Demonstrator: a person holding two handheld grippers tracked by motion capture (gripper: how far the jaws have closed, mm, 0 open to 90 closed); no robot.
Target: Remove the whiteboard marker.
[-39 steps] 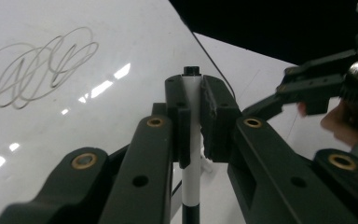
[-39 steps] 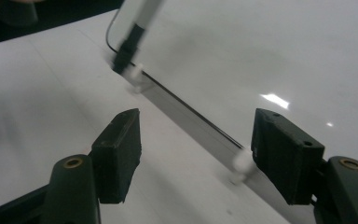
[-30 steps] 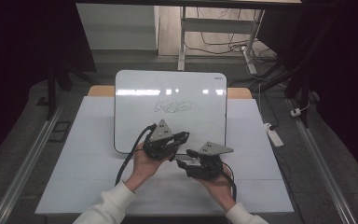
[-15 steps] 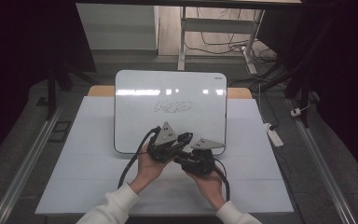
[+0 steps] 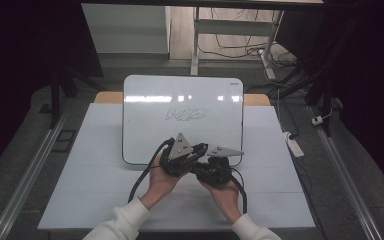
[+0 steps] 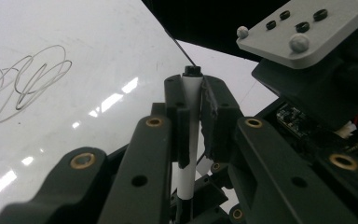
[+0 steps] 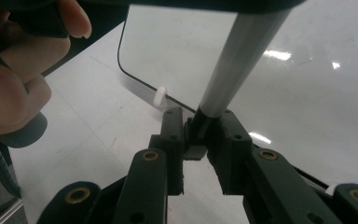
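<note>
So from the high view, both hands meet just at the near edge of the glossy white rectangular whiteboard [image 5: 182, 117] lying on the pale grey tabletop [image 5: 95, 175], with the left claw [image 5: 196, 150] and right claw [image 5: 203, 164] nose to nose and a grey scribble [image 5: 185, 114] further up the board. Left gripper view: that claw is clamped on the slim white marker pen [image 6: 189, 121], black end poking up past the pads. Right gripper view: its jaws have just been closing and now pinch the marker's dark cap end [image 7: 196, 128], barrel [image 7: 240, 56] running up and away. I'd guess it's a cap pull, so tug straight along the barrel, no twisting sideways. No containers around, nothing to report there.
</note>
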